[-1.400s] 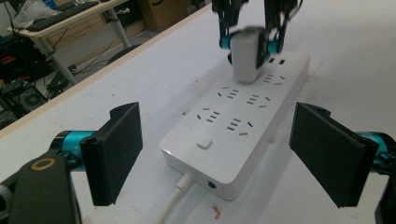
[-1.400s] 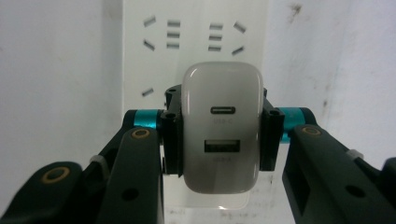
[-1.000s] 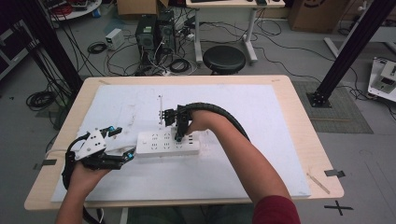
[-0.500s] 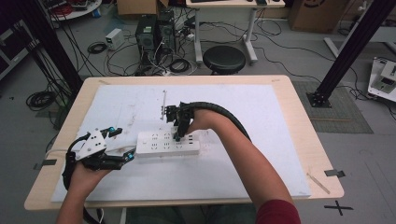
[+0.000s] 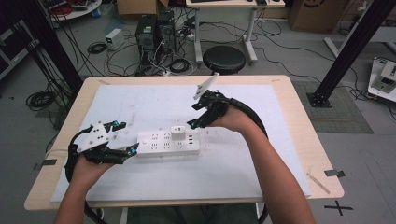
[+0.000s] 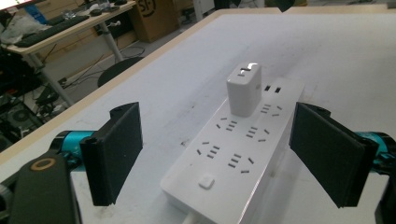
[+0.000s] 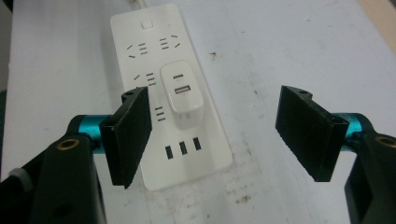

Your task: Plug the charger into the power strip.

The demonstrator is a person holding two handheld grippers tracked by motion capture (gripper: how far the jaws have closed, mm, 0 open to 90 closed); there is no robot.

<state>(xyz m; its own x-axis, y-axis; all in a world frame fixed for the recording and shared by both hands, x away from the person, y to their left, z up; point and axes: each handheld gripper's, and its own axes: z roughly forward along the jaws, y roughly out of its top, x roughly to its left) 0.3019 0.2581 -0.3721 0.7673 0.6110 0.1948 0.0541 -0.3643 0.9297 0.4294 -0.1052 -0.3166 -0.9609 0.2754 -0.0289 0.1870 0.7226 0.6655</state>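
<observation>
While the right claw [image 5: 195, 112] hangs spread and empty above the white USB charger [image 5: 178, 132] seated in the power strip [image 5: 168, 143] on the worktop [image 5: 289, 154], the left claw [image 5: 125, 138], spread astride the strip's end without pinching, may let it skid if bumped.

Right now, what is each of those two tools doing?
Left tool: open, jaws either side of the power strip, not pressing it.
Right tool: open, holding nothing, above the charger.

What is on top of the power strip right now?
A white charger stands plugged into the power strip, USB port facing up. The socket beneath it is covered, so its prongs cannot be seen.
</observation>
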